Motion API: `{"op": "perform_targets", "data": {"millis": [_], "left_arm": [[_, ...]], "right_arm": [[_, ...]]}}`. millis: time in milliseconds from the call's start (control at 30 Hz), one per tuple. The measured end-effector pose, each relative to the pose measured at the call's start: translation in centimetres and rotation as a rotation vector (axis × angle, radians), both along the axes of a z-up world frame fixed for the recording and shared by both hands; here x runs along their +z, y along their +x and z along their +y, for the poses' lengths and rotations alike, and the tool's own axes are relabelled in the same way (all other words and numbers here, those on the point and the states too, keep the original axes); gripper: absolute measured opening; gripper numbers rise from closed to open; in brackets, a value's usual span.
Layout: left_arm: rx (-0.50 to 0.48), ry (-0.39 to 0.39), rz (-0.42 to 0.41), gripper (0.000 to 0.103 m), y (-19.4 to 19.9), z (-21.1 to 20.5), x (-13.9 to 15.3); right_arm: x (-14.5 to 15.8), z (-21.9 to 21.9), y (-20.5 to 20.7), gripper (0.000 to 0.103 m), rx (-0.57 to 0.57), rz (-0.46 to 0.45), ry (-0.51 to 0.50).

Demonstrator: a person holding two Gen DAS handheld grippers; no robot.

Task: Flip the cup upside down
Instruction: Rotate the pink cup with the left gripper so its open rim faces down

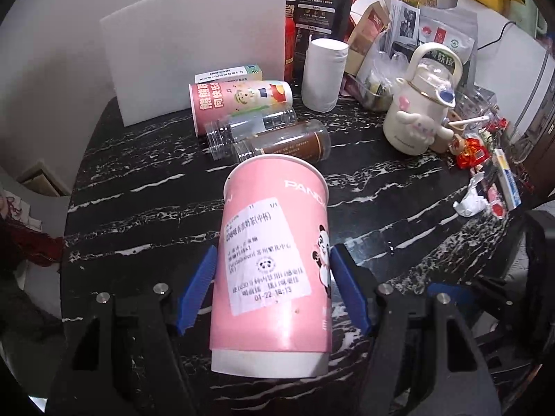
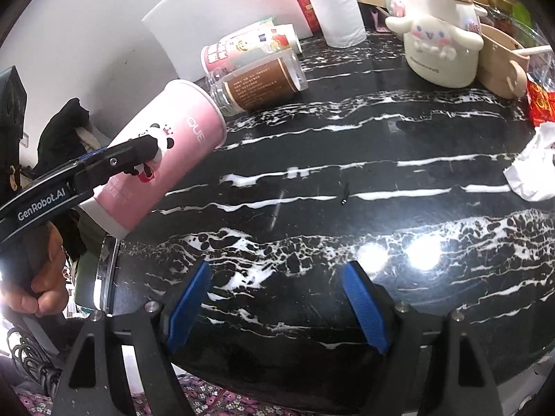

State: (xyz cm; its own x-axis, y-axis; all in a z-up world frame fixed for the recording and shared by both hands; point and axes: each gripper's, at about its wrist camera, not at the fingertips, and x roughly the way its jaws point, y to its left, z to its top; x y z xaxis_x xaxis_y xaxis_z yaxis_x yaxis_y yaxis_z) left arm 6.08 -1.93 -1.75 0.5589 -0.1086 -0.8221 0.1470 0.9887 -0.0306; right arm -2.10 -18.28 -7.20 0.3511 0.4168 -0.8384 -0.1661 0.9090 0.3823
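One cup [image 1: 274,263] is clamped at mid-body by the left gripper [image 1: 272,291], lifted off the worktop [image 2: 347,180] and tilted, rim pointing away. Right gripper [image 2: 277,306] hangs spread and empty. Flip appears midway; next, rotate further until rim faces down, then lower.

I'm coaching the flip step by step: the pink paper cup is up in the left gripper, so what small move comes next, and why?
Probably keep rolling the left gripper so the pink paper cup turns rim-down. It is clamped mid-body, lifted off the black marble table and tilted, rim pointing away toward the lying clear plastic jars. The right gripper hangs open and empty, so the left must finish.
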Motion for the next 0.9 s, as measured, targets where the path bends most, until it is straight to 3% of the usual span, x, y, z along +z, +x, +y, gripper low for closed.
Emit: {"op": "perform_targets", "data": {"millis": [333,533,800,900], "left_arm": [[-0.007,0.026,0.013,0.067,-1.3,0.3,0.8],[0.008,0.000,0.034,0.067,-2.1,1.0,0.6],[0.013,0.028,0.070,0.067,-2.2,1.4,0.1],[0.011,0.037,0.078,0.067,-1.8,1.4,-0.1]], "right_arm": [[0.3,2.1,-0.1,0.079,0.055,-0.027,0.028],[-0.1,3.4,-0.5,0.079,0.095,-0.030,0.040],[1.3,3.6,-1.3,0.079,0.113,-0.105,-0.035],[1.3,3.6,-1.4,0.079,0.114,-0.105,-0.016]]}}
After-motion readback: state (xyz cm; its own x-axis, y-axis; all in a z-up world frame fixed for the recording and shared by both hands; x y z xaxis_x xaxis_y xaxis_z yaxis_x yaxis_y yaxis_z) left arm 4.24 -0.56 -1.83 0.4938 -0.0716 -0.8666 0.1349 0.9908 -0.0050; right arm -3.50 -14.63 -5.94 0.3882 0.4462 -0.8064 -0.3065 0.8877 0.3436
